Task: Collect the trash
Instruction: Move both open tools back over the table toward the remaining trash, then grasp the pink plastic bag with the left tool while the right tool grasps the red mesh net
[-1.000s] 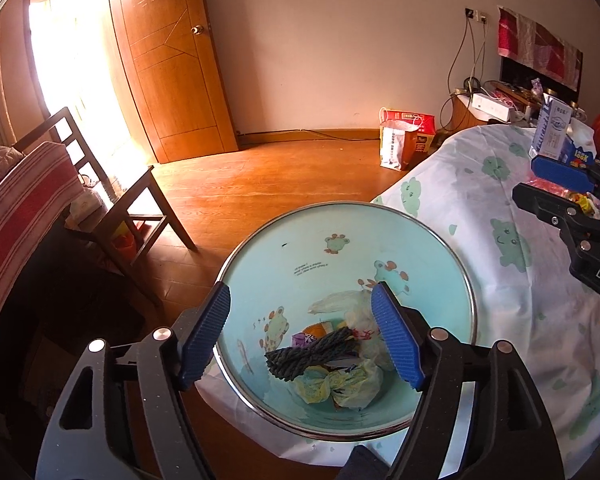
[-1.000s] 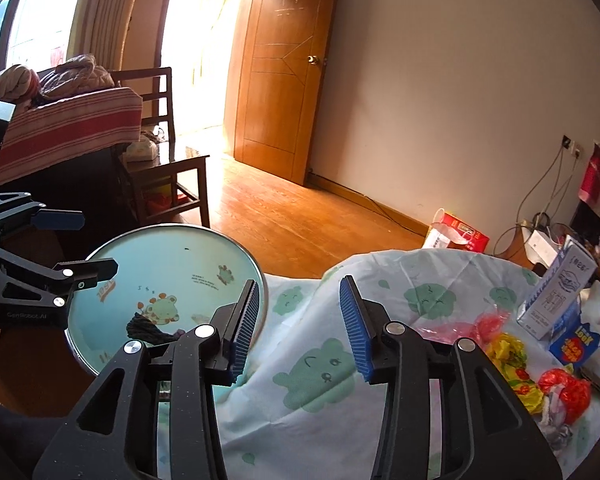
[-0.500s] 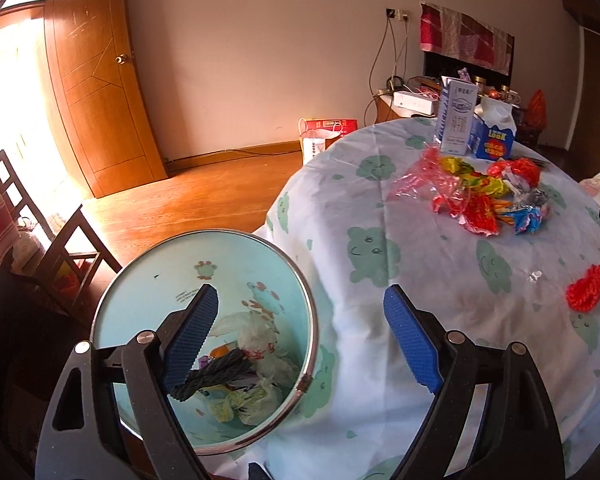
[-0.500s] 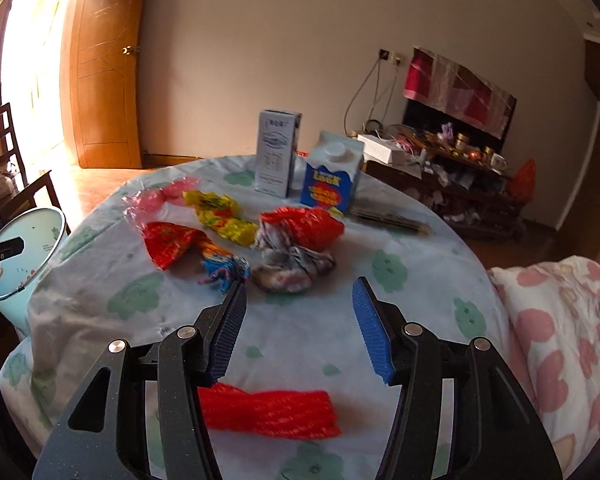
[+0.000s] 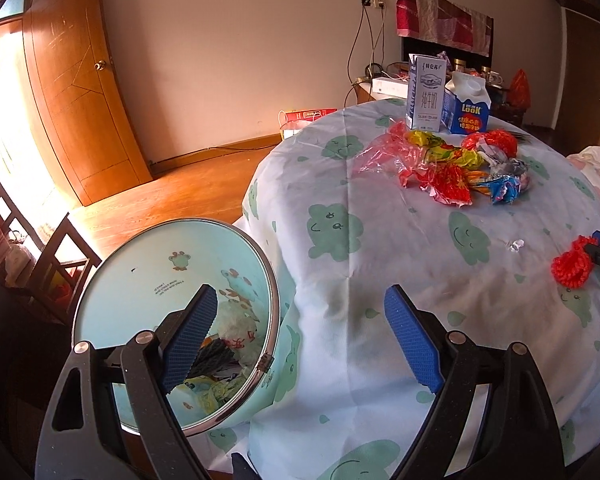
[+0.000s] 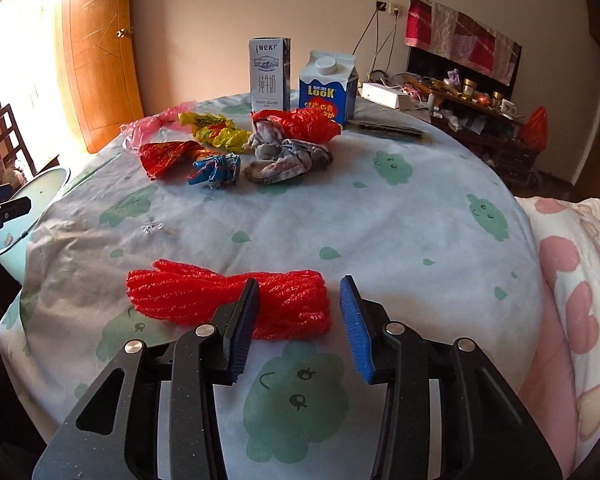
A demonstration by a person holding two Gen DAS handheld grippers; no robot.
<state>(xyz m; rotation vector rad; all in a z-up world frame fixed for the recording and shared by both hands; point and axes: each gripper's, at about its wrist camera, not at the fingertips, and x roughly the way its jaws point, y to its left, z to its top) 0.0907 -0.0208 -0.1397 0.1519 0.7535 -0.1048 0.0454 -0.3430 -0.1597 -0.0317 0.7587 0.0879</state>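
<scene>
The right hand-held gripper (image 6: pixel 298 322) hangs open low over the near edge of the round tabletop (image 6: pixel 400 216), its ribbed blue pads flanking one end of a knobbly red mesh bundle (image 6: pixel 204 294) lying flat on the cloth. The left hand-held gripper (image 5: pixel 300 340) gapes empty astride the draped table edge and the metal-rimmed pale-blue trash bin (image 5: pixel 140 264), which holds crumpled bags. Bare cloth stretches mid-table. Beyond lie crinkled wrappers (image 6: pixel 220 140), then two upright cartons (image 6: pixel 296 78).
</scene>
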